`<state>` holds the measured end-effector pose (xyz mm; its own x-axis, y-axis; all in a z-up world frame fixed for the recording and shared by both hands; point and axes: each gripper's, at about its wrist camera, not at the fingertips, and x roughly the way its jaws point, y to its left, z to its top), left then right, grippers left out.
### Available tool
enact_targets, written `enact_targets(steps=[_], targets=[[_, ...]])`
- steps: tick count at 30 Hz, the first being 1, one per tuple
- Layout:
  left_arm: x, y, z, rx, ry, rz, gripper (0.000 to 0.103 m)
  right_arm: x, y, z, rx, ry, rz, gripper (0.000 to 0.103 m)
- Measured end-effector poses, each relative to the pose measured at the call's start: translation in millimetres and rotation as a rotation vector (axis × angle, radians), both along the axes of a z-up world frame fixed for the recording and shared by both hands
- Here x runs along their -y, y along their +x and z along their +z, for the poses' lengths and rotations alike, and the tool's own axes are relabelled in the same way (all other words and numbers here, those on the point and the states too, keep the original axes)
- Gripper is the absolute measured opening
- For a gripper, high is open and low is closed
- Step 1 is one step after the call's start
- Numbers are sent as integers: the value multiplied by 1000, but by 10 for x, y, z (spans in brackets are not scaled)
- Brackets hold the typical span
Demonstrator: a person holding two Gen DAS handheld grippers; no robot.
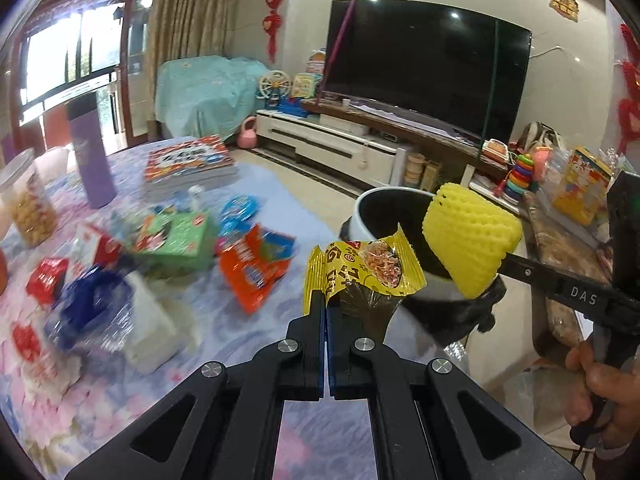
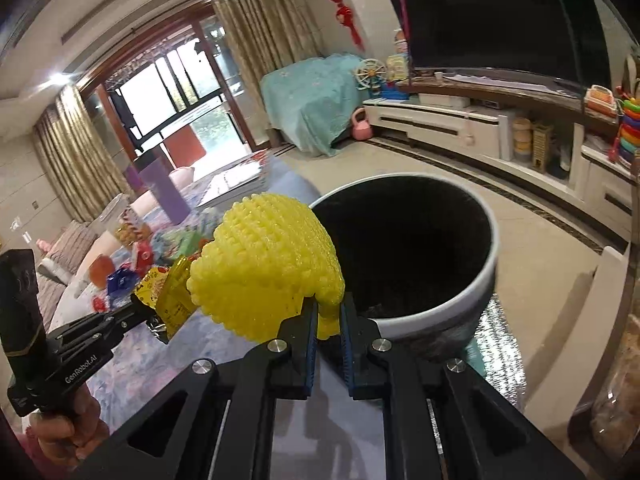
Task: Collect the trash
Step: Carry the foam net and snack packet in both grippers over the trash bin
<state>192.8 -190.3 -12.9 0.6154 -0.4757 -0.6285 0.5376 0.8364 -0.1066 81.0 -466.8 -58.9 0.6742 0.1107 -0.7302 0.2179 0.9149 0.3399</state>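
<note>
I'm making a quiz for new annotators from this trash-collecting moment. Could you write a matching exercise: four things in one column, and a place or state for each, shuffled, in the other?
Things:
1. yellow snack wrapper
2. yellow foam net
3. trash bin
4. orange snack packet

Places or states:
A. stands beside the table, dark inside
B. pinched in the left gripper
C. lies on the table
D. pinched in the right gripper

Pairs: 1-B, 2-D, 3-A, 4-C

The floral-cloth table point(image 1: 248, 344) bears snack wrappers point(image 1: 252, 268), books point(image 1: 190, 162) (stacked) and a purple bottle point(image 1: 92, 152).
</note>
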Motion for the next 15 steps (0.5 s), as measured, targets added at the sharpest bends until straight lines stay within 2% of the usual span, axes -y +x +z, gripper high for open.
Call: enact_targets(steps=[15], targets=[[812,505,73,12,30,-74,0,450,182,-95,-60,-46,-38,10]])
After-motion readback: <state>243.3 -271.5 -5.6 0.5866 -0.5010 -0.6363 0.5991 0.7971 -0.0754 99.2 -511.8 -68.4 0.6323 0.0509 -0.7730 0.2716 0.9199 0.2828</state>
